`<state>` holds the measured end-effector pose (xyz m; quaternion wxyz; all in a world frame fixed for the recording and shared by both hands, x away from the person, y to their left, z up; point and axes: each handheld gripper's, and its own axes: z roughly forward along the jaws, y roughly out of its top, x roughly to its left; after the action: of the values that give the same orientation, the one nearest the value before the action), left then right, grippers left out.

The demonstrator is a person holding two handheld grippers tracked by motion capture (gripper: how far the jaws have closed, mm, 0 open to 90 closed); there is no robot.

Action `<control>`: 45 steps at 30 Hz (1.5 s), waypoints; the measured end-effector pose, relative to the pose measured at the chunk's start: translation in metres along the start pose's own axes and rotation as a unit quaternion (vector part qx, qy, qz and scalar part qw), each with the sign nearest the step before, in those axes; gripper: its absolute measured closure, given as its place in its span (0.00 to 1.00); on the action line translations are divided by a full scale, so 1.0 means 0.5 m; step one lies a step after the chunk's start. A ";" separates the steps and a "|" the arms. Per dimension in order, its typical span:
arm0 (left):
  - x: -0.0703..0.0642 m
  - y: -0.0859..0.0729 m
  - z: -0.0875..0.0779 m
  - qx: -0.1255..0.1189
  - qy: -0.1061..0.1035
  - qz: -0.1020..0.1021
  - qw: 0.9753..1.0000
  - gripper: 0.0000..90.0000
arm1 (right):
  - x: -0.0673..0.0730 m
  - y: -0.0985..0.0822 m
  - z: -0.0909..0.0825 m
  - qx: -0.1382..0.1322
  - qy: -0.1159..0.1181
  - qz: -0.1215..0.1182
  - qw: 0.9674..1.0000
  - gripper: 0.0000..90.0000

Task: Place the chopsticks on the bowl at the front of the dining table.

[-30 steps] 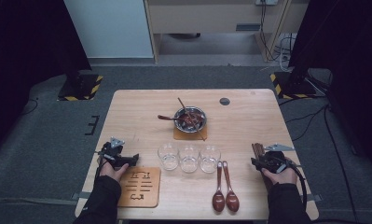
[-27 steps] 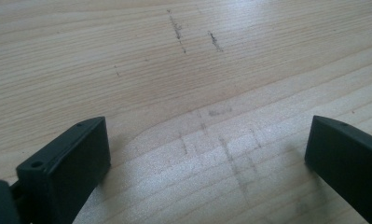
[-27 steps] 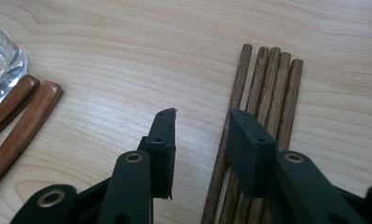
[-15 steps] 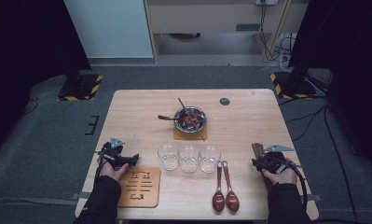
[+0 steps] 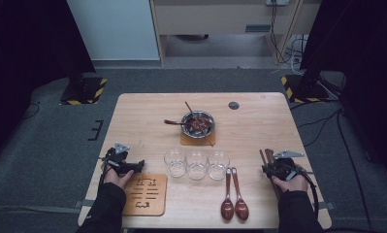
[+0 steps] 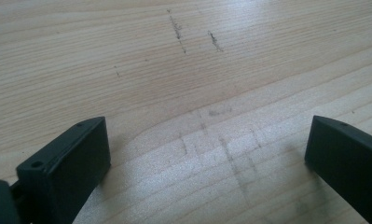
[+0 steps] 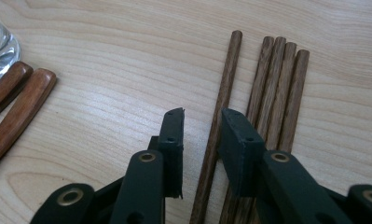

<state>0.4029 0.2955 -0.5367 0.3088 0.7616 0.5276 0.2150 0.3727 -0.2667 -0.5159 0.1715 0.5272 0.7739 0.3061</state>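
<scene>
The table (image 5: 147,121) carries 1 wooden board (image 5: 145,194), 3 glasses (image 5: 196,164), 2 spoons (image 5: 233,206) and 1 metal bowl (image 5: 197,124) on a mat, with the 3 glasses taken as the landmark. Left of the glasses, just above the board, the left gripper (image 5: 133,166) rests with its jaws spread wide over bare wood, nothing between them. Beyond the glasses sits the bowl, utensils sticking out of it. The spoons lie side by side just right of the glasses and nearer the person. Farther right of the glasses lie 4 chopsticks (image 7: 272,88). The right gripper (image 7: 200,130) sits low over them, its jaws narrow and just closing in. 1 chopstick (image 7: 223,93) lies apart from the other 3 and runs between the jaws, which stand close on either side of it without gripping; the other 3 lie together just outside the right-hand jaw.
</scene>
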 end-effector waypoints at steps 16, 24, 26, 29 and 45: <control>0.000 0.000 0.000 0.000 0.000 0.000 1.000 0.00 | 0.017 0.001 0.006 0.015 -0.001 -0.013 1.000 0.92; 0.000 0.000 0.000 0.000 0.000 0.000 1.000 0.00 | 0.030 0.007 0.010 0.012 -0.003 -0.013 1.000 0.93; 0.000 0.000 0.000 0.000 0.000 0.000 1.000 0.00 | 0.037 0.012 0.017 0.009 -0.005 -0.017 1.000 0.93; 0.000 0.000 0.000 0.000 0.000 0.000 1.000 0.00 | 0.043 0.016 0.022 0.008 -0.004 -0.016 1.000 0.93; 0.000 0.000 0.000 0.000 0.000 0.000 1.000 0.00 | 0.051 -0.001 0.002 -0.014 0.002 -0.012 1.000 0.60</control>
<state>0.4029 0.2955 -0.5367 0.3088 0.7615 0.5276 0.2154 0.3633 -0.2427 -0.5155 0.1804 0.5148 0.7764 0.3158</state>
